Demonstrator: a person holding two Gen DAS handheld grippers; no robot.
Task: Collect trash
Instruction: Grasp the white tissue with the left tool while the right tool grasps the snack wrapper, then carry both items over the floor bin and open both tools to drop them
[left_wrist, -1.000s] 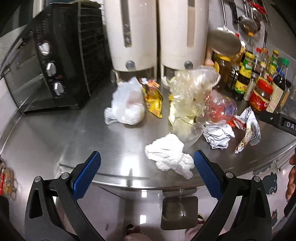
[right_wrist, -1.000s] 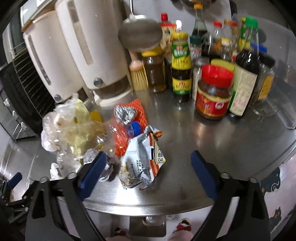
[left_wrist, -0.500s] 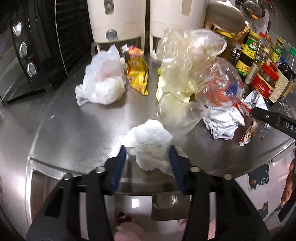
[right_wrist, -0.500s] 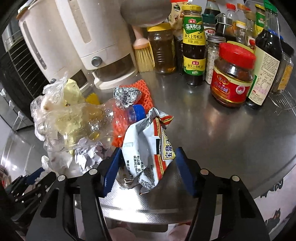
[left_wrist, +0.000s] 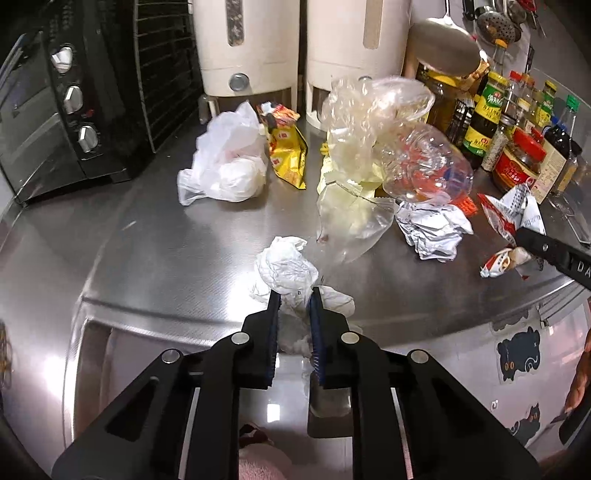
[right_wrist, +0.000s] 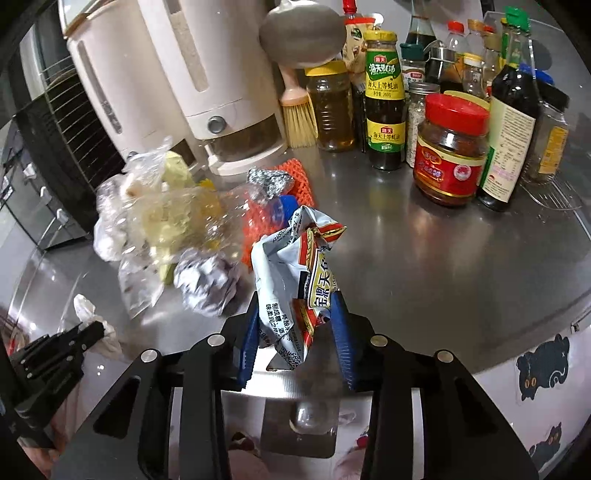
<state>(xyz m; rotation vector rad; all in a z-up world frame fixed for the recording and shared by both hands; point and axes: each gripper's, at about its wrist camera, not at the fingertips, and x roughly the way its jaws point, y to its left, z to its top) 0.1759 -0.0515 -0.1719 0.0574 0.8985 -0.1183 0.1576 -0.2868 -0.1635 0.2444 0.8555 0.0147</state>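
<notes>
The left gripper (left_wrist: 294, 295) is closing its blue pads on the crumpled white tissue (left_wrist: 288, 269), with only a narrow gap left and the paper pinched between them at the front edge of the steel counter (left_wrist: 147, 240). The right gripper (right_wrist: 297, 306) is also closing, its jaws standing somewhat wider, and the crumpled snack wrapper (right_wrist: 295, 266) is sitting between its pads, which are pressing on the packet's lower half while the printed top is sticking up above the fingers.

Taking the clear crushed bottle (left_wrist: 424, 162) as the landmark: the tissue is lying well in front of it, toward the counter edge. A crumpled ball of foil-like paper (left_wrist: 432, 229) is resting just in front of the bottle, and the snack wrapper is sitting to the bottle's right, beyond that ball. A clear plastic bag with yellowish contents (left_wrist: 354, 147) is touching the bottle on its left. Farther left of the bottle, a yellow packet (left_wrist: 288, 155) and a white plastic bag (left_wrist: 225, 162) are lying side by side. Behind the bottle two cream dispensers (left_wrist: 251, 44) are standing, with a black oven (left_wrist: 74, 103) to their left. To the bottle's right a row of sauce bottles and a red-lidded jar (right_wrist: 450, 147) is standing.
</notes>
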